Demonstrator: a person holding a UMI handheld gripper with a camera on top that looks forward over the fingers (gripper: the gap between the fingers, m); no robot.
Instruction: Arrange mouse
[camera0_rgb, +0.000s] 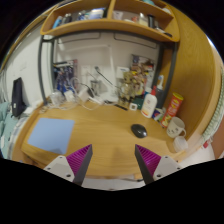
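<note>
A small dark mouse (139, 131) lies on the wooden desk (105, 135), to the right of the blue mouse mat (48, 132) and well apart from it. My gripper (113, 158) is held above the desk's near edge with its two fingers wide apart and nothing between them. The magenta pads (80, 157) face each other across bare wood. The mouse lies beyond the right finger, slightly to its right.
White cups (176, 128) stand at the right of the mouse. Bottles and an orange tin (174, 104) stand behind them. Small figures (66, 80) and clutter line the desk's back, under a wooden shelf (110, 22). A dark chair (19, 96) is at the left.
</note>
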